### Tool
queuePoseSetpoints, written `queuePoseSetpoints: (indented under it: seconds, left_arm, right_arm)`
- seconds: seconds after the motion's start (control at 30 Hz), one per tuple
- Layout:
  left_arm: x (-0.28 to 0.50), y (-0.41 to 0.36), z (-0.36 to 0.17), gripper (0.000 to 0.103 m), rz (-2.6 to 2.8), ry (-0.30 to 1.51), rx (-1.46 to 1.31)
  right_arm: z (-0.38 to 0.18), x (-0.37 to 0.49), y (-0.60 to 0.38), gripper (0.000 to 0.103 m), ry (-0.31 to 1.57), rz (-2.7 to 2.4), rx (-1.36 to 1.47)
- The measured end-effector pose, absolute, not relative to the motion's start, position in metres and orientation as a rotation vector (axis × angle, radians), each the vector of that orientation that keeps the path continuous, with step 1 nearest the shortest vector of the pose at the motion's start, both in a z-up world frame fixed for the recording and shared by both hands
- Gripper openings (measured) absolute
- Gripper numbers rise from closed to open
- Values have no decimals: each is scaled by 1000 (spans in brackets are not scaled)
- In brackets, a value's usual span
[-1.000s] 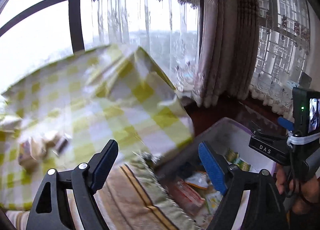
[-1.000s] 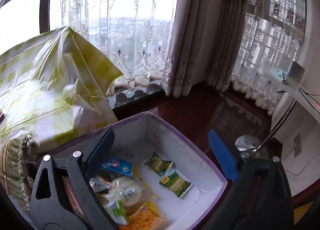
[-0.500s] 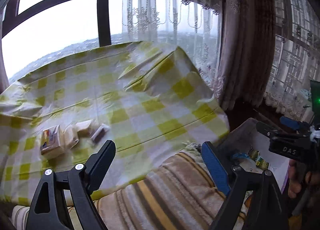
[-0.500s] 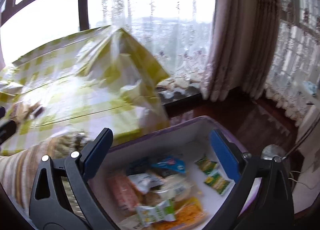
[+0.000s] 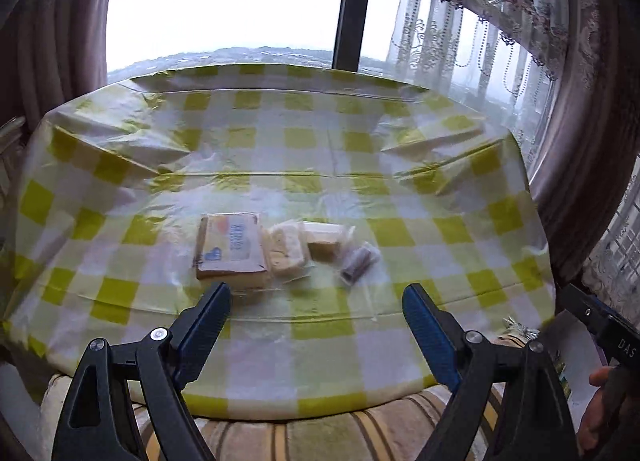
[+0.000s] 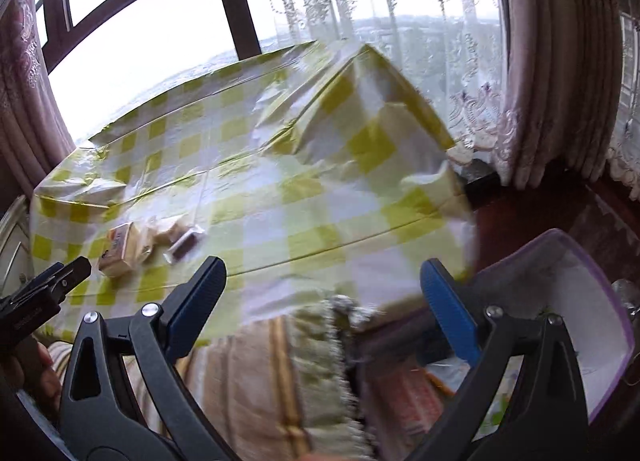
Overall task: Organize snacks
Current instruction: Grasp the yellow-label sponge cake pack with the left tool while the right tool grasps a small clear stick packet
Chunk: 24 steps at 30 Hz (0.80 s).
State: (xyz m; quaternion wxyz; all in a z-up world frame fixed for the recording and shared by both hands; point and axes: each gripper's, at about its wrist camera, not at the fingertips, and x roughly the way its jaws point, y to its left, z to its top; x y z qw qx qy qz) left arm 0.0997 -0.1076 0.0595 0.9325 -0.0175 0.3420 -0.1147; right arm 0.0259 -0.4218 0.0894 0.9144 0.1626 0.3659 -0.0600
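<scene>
Snacks left to sort are a little row on the yellow-check tablecloth (image 5: 360,189): a boxed pack (image 5: 231,249), two pale wrapped pieces (image 5: 285,248) and (image 5: 326,239), and a dark wrapped bar (image 5: 358,263). A second ago both cameras were looking at the purple-rimmed box (image 6: 592,301) down beside the table; now they've swung over to the table. My guess is the last drop-off is done and this is the next pickup.

Left gripper (image 5: 316,325) is wide open with nothing in it, lined up just short of the row. Right gripper (image 6: 324,297) is open and empty too.

The bar's long axis runs diagonally, its far end toward the right. The pack's long side runs away from the camera.
</scene>
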Motion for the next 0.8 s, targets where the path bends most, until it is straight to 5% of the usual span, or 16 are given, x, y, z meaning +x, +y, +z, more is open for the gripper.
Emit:
queuePoseSetpoints:
  seconds: [0.8]
  left_arm:
    - [221, -54, -1, 88, -111, 905, -136]
  right_arm:
    - [35, 160, -311, 98, 970, -48, 376]
